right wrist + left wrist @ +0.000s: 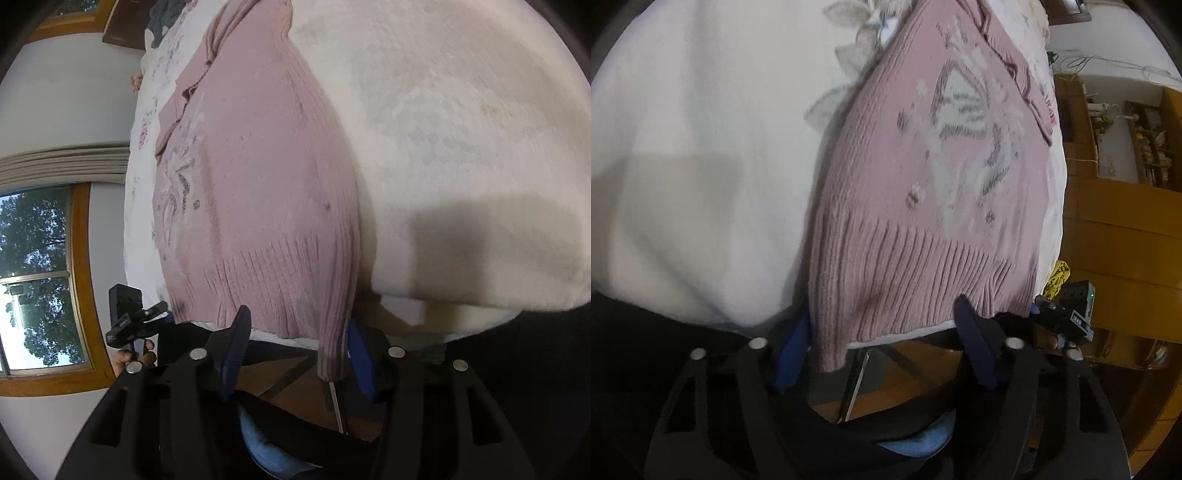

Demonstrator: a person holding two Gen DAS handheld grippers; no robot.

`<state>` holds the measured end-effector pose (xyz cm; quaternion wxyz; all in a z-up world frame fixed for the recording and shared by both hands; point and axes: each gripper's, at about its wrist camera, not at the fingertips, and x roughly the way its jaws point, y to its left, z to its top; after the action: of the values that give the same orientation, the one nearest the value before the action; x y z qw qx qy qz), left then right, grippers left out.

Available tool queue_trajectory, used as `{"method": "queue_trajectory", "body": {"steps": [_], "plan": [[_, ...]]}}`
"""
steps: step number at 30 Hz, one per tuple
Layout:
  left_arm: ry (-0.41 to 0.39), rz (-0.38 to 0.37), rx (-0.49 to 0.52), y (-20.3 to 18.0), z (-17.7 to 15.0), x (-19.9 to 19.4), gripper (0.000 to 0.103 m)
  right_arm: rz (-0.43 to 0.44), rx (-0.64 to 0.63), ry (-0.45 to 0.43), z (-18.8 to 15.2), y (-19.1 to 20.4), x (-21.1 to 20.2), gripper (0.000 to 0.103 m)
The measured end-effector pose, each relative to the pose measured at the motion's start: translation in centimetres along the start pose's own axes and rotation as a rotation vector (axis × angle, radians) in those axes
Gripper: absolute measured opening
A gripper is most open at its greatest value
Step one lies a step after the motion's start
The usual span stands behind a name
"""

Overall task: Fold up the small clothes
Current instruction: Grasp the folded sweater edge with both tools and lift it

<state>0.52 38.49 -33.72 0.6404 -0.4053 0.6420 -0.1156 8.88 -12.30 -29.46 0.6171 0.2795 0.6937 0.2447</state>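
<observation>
Jaws of left gripper (886, 343) and right gripper (295, 349) both spread apart, nothing clamped. Pink knit sweater (923, 184) lies flat on the white bed (683, 147), its ribbed hem (280, 295) between and just ahead of each pair. Step: reaching for hem corners. Next: close on both corners, lift together.

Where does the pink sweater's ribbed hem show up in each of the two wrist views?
Left wrist view: the ribbed hem runs across the lower middle, just above the open left tool.
Right wrist view: the ribbed hem sits at lower centre, its corner hanging between the fingers of the open right tool.
Shared landmark: the grey and white knitted motif on the sweater front.
</observation>
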Motion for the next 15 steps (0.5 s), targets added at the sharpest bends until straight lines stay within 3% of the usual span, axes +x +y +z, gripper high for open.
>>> {"method": "queue_trajectory", "body": {"steps": [3, 5, 6, 7, 8, 9, 15], "plan": [[-0.006, 0.027, 0.008, -0.2, -0.2, 0.2, 0.051, -0.005, -0.003, 0.002, -0.5, -0.1, 0.1, 0.052], [-0.010, 0.034, -0.008, -0.1, -0.1, 0.3, 0.033, -0.032, -0.003, 0.005, -0.7, -0.3, 0.3, 0.047], [-0.012, 0.036, -0.019, 0.1, -0.3, 0.2, 0.027, -0.037, 0.001, 0.010, -0.8, -0.6, 0.3, 0.040], [-0.014, 0.033, -0.024, 0.2, -0.5, 0.1, 0.013, -0.038, 0.005, 0.010, -0.9, -0.7, 0.3, 0.032], [-0.018, 0.030, -0.028, 0.4, -0.7, 0.1, 0.010, -0.043, 0.011, 0.007, -1.1, -0.8, 0.3, 0.026], [-0.029, 0.023, -0.033, 0.5, -0.9, -0.2, 0.009, -0.045, 0.013, 0.007, -1.2, -0.9, 0.3, 0.013], [-0.111, -0.105, -0.064, 0.7, -2.2, -2.2, 0.007, -0.015, 0.016, -0.038, -1.6, -0.7, -1.0, 0.009]]}}
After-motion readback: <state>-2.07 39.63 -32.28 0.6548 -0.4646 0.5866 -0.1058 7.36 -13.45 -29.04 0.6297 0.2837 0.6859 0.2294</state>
